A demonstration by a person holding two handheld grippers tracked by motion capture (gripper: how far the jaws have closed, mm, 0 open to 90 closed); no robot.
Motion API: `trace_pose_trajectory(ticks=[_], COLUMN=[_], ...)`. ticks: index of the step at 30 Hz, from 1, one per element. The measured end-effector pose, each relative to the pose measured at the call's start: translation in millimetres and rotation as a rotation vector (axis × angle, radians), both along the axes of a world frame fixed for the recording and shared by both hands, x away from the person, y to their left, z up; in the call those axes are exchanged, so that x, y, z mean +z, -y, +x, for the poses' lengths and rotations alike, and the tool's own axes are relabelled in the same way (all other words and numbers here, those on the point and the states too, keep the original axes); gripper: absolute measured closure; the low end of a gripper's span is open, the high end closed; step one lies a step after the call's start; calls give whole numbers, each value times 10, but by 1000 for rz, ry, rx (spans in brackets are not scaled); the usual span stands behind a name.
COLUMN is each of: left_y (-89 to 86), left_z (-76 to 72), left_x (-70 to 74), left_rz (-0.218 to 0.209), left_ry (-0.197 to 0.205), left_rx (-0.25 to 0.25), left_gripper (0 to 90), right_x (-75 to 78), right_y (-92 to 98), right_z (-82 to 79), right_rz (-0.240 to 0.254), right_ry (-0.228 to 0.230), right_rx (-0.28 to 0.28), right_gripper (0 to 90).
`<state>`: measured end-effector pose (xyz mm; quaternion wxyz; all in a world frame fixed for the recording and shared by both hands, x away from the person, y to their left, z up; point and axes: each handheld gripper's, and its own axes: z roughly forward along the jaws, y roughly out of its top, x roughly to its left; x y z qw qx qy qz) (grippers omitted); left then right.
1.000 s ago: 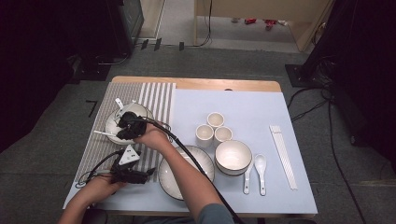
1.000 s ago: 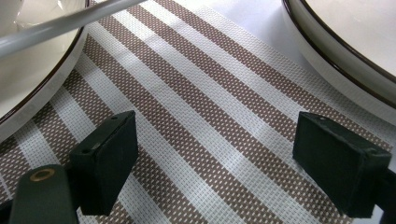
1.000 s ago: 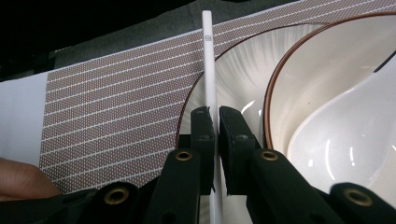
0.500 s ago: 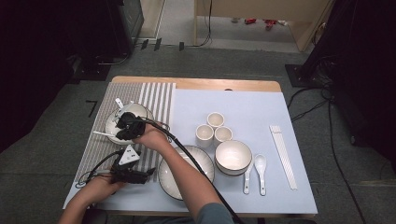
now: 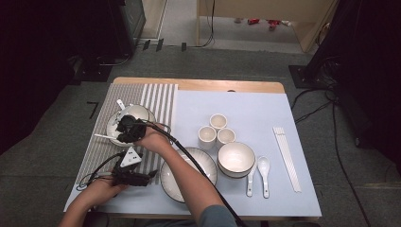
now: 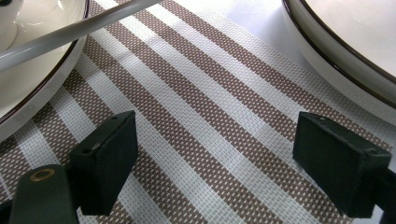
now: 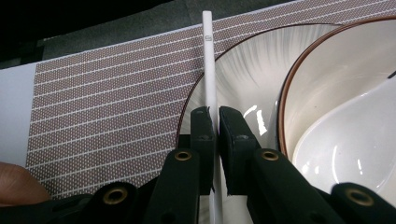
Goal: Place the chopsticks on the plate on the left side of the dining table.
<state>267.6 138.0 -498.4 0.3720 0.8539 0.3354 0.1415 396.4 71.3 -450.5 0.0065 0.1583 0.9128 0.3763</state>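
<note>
R fingers pinch white chopstick, L fingers wide apart

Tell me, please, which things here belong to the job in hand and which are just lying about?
In hand: right gripper, shut on the white chopstick; the plate under it, holding a bowl; left gripper, open over the striped mat.
Lying about: three cups, spoons, chopsticks.

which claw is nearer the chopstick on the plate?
Right. The right claw is shut on the chopstick over the plate; the left claw sits open on the striped mat nearby.
</note>
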Motion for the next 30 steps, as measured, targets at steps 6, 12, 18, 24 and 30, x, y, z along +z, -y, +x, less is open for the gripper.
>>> trace_pose_trajectory(ticks=[6,12,18,24,30], left_y=[0,1,0,2,1], left_z=[0,-1,-1,-1,-1], left_x=[0,0,-1,-2,-1], left_rz=[0,0,-1,-4,-1], left_ry=[0,0,0,0,0], left_rx=[0,1,1,2,1], left_gripper=[146,146,146,146,146], right_x=[-1,2,9,35,66], right_y=[0,2,3,28,50], right_z=[-4,-6,-8,6,-16], right_rz=[-1,4,11,25,33], right_ry=[1,0,4,-5,-13], right_rx=[-2,-3,2,-3,7], right_gripper=[844,826,822,818,831])
